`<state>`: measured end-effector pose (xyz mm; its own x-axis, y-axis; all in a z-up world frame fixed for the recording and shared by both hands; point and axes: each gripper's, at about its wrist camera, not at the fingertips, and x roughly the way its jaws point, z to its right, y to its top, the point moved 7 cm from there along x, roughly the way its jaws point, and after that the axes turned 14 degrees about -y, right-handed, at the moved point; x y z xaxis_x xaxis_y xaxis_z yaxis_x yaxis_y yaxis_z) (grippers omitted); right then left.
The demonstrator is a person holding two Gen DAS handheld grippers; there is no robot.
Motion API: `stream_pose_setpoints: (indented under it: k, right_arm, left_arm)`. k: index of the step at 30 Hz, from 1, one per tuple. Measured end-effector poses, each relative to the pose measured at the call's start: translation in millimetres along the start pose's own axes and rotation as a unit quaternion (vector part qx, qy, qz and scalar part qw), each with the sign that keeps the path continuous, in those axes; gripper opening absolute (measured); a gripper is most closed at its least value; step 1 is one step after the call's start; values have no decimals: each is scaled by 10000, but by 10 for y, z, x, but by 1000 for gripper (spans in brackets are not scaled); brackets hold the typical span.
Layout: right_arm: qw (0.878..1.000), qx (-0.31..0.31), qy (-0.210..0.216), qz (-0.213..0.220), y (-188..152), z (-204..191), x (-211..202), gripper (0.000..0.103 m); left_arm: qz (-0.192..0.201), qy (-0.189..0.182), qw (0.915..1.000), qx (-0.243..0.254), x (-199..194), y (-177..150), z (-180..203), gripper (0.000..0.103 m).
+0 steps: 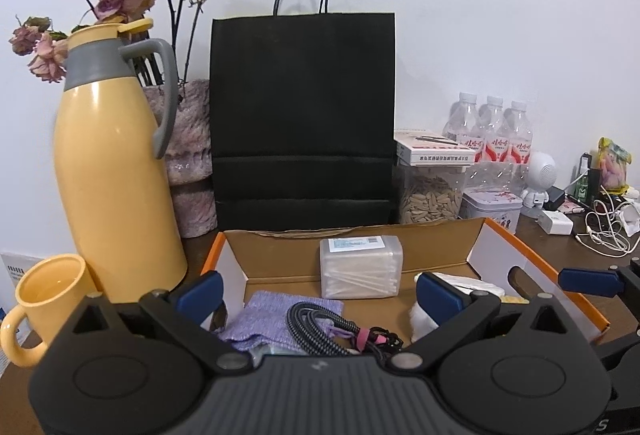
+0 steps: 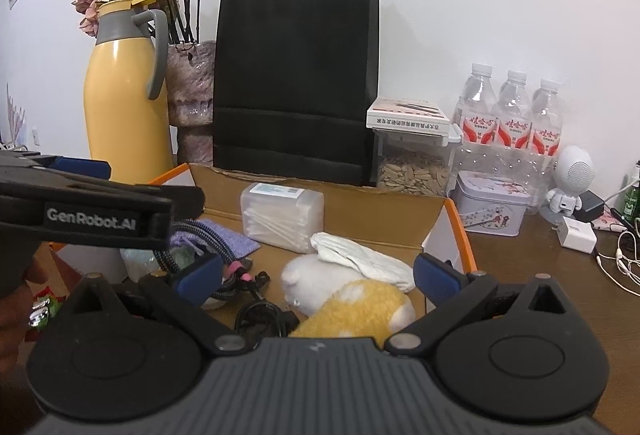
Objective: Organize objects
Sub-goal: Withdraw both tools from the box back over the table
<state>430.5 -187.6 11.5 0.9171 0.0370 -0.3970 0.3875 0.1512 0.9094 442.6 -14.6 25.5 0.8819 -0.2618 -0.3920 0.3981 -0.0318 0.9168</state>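
An open cardboard box with orange edges (image 1: 500, 259) (image 2: 460, 231) sits on the brown table. Inside lie a clear cotton-swab case (image 1: 361, 267) (image 2: 282, 215), a purple knit cloth (image 1: 276, 319) (image 2: 236, 241), a braided black cable (image 1: 320, 331) (image 2: 224, 275), a white crumpled cloth (image 2: 360, 259) and a yellow-and-white plush toy (image 2: 352, 307). My left gripper (image 1: 320, 295) is open and empty over the box's near left part. My right gripper (image 2: 318, 277) is open and empty over the plush toy. The left gripper's body (image 2: 92, 207) shows at the left of the right wrist view.
Behind the box stand a black paper bag (image 1: 302, 119), a yellow thermos (image 1: 116, 171), a vase of dried roses (image 1: 192, 155), a seed jar (image 1: 430, 191), water bottles (image 1: 494, 135) and a tin (image 1: 492, 205). A yellow mug (image 1: 48, 299) is left. Chargers and cables (image 1: 600, 231) lie right.
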Motion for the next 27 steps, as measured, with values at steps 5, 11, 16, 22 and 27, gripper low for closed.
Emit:
stream_pose_setpoints:
  k: [5,11,16,22,27]
  right_arm:
    - [10000,21,-44,-14,-64,53,-113,103]
    - [9999,30,-108,-33,-163,111,-272,103]
    - [9999,33,-129,-1,-242,133,-420,103]
    - [9998,29,-194,12,-379,171,-604,103]
    - [9998,64,-197,-68,-516,213,-742,103]
  left_arm:
    - [111,-25,9999,-53,-167,-55,-4,103]
    - [95,-39,9999,-54,-346,-179,7,103]
    - [70,-1,10000,-35,-505,-299,1,103]
    - [29,75,10000,3,-684,-436,-10,103]
    - [-14,76,10000,-34,-843,-547,-19,103]
